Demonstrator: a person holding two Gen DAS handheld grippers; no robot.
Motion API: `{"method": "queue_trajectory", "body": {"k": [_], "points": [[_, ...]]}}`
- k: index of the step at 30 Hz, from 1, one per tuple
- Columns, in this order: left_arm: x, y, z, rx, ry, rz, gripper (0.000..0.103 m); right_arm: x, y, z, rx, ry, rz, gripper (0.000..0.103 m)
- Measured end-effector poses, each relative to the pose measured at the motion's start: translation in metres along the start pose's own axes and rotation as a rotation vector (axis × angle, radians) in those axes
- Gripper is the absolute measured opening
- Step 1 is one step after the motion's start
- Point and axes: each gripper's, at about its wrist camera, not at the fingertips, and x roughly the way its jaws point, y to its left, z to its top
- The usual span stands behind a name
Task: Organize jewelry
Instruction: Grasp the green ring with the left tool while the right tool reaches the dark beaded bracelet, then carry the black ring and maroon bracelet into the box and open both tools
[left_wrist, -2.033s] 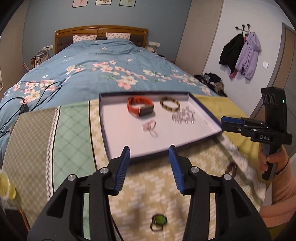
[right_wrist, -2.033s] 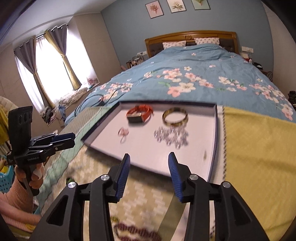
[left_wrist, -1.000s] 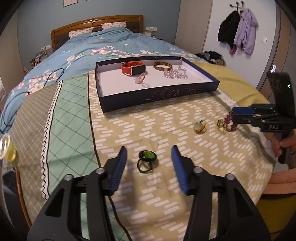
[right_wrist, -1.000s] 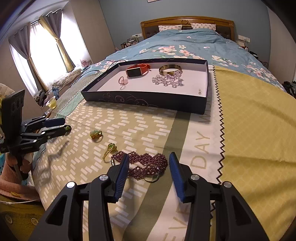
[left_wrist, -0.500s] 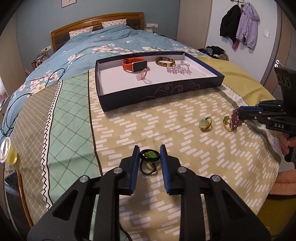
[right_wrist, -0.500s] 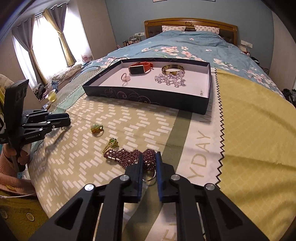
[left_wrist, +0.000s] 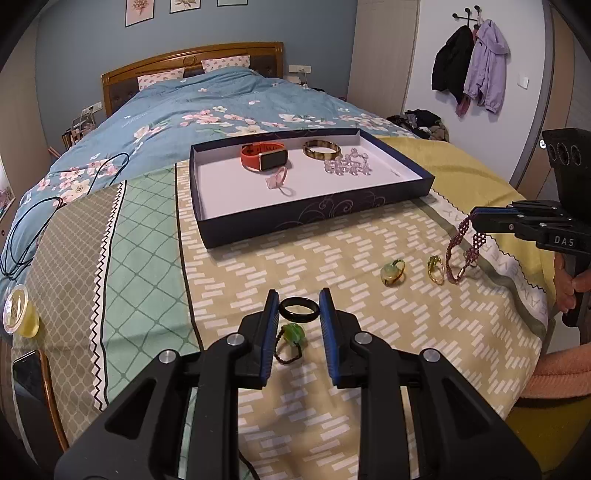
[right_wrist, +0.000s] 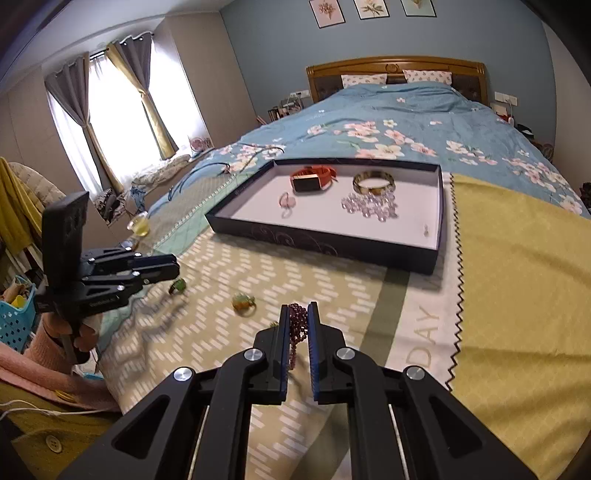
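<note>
Both wrist cameras look down-forward over the bed, sharing the tray (left_wrist: 317, 218).

Room evenly lit and fairly bright, daylight from the curtained window (right_wrist: 122, 122) blows out to white glare in the right wrist view. Soft shadows only, under the tray (left_wrist: 332, 218) edge and the left gripper (right_wrist: 173, 269) on the bedspread. Strong fisheye bending, dark vignette at corners; slight blur in right view, left view sharp.
</note>
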Motion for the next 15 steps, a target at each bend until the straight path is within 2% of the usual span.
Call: {"method": "queue_trajectory", "body": {"k": [7,15], "points": [[-0.007,0.0,0.006,-0.007,-0.033,-0.016,0.022,-0.008,0.005,0.011,-0.003,-0.038,0.035,0.008],[-0.007,-0.003,0.019,-0.005,-0.066,-0.026,0.022,-0.013,0.003,0.026,-0.006,-0.081,0.022,0.008]]}}
